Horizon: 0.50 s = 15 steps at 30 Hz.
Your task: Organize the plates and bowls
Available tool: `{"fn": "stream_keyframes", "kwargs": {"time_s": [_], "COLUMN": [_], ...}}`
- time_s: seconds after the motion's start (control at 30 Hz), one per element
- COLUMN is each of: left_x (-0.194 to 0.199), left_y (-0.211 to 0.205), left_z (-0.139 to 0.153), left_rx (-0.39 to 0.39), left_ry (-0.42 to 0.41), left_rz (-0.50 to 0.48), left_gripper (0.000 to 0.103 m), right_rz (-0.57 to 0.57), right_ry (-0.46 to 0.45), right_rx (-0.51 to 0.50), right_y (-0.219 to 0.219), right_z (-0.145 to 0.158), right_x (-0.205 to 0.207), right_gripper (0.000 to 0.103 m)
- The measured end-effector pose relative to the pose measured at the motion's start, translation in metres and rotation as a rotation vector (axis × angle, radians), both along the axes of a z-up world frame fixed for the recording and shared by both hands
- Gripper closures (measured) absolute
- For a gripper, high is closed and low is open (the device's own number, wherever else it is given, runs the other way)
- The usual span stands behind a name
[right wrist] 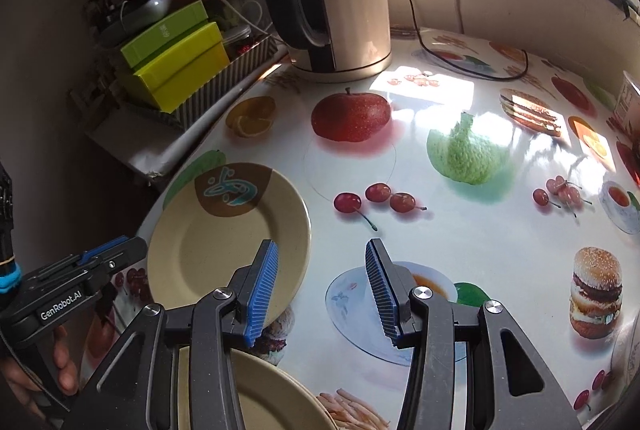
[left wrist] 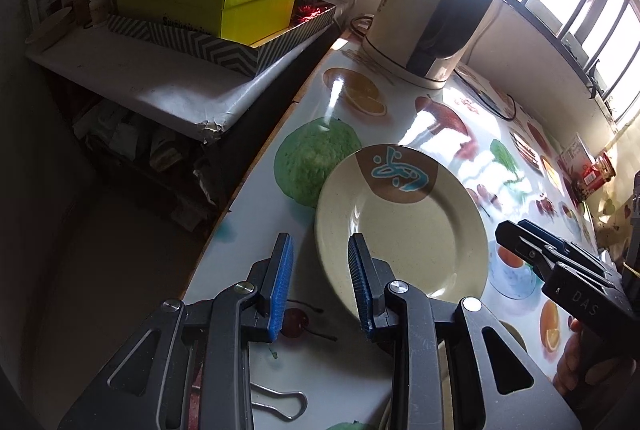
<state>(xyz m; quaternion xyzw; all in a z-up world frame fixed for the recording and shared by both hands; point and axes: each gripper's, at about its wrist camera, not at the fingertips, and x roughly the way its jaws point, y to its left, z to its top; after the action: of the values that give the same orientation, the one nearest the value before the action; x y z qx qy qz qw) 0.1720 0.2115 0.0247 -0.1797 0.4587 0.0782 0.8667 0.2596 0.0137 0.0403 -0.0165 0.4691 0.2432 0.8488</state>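
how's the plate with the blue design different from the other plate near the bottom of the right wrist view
The plate with the blue design shows almost whole, farther up the table, with a brown patch and blue mark on its rim. The nearer plate is mostly hidden under the right gripper, and its visible part is plain. Both are beige and lie flat.

Glossy fruit-printed tablecloth (right wrist: 460,230) – smooth, speckled cream plate (right wrist: 224,246) – ribbed blue pads (right wrist: 262,290) on matt black tongs.

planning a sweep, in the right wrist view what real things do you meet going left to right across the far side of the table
green boxes → kettle → black cord → carton at the right edge
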Motion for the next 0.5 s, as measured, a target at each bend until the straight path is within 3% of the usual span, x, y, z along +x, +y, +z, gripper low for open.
{"fn": "stream_keyframes", "kwargs": {"time_s": [0.5], "left_x": [0.013], "left_y": [-0.011], "left_z": [-0.01], "left_rx": [0.002], "left_ry": [0.019], "left_rz": [-0.033], "left_gripper": [0.073], "right_rz": [0.03], "right_ry": [0.045], "right_rx": [0.007], "right_y": [0.014], "right_z": [-0.021], "right_x": [0.013], "right_gripper": [0.059]}}
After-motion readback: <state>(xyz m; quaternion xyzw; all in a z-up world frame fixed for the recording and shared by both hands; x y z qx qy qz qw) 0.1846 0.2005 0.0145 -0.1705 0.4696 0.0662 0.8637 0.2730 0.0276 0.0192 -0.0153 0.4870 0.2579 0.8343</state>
